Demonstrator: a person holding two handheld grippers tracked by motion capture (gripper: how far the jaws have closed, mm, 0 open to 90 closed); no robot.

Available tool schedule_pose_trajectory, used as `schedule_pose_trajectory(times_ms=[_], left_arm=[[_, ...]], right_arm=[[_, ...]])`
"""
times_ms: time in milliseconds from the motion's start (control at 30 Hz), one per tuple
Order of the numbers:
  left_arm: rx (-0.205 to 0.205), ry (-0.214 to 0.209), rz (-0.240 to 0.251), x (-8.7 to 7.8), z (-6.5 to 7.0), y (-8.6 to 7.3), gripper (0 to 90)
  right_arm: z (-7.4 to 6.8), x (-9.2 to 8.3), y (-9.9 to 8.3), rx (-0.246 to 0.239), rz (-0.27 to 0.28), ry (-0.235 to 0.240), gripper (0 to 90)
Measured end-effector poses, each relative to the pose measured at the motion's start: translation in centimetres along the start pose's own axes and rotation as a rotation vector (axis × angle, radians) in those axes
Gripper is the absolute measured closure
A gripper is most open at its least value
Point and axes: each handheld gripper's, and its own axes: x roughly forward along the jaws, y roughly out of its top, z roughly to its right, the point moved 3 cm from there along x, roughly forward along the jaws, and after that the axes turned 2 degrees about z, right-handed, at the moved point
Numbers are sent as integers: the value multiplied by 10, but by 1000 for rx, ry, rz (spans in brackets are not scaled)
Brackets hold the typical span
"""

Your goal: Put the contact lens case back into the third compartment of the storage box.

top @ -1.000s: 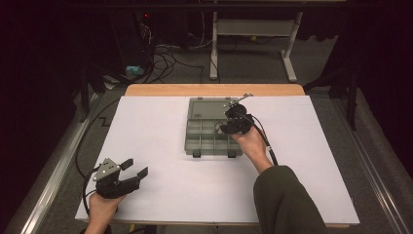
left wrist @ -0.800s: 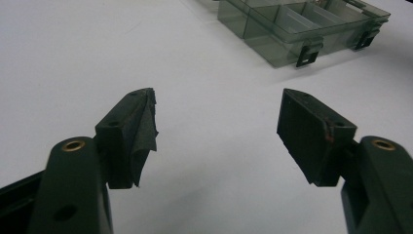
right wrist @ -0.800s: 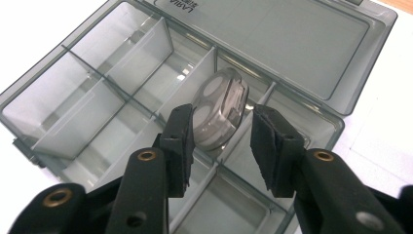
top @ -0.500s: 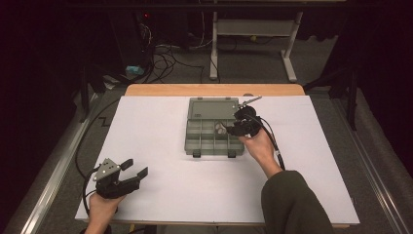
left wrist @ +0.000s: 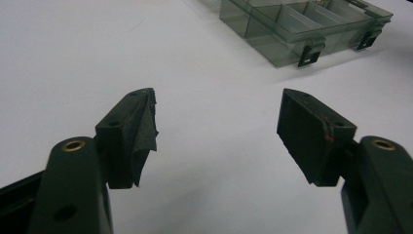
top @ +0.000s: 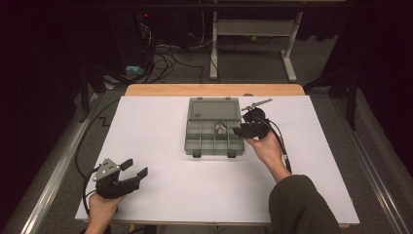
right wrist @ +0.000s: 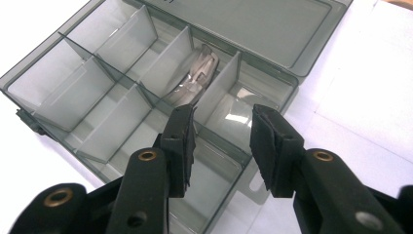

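Nearest the person, the left gripper rests at the near left of the white table, its jaws spread wide with nothing between them. Farther off, the right gripper hangs at the right edge of the open clear compartment box, jaws partly apart and empty. A small metal clip lies in a middle compartment, just beyond them.

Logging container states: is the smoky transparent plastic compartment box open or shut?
Open. The smoky transparent plastic compartment box has its lid folded back flat; bare dividers show.
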Motion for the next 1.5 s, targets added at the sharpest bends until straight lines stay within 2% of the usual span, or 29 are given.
schedule_pose_trajectory(times_ms=[367,633,900,1067,1500], left_arm=[[-4,-3,0,0,0,0,312],[-8,-6,3,0,-1,0,312],[-11,-10,6,-1,-1,0,312],[-12,-12,9,0,-1,-1,312],[-5,-10,6,0,1,-1,314]], right_arm=[[10,0,-11,37,-29,-11,653],[16,8,-17,90,-61,0,693],[16,16,-17,121,-76,2,708],[17,19,-17,125,-79,-21,727],[17,19,-17,131,-79,-22,727]])
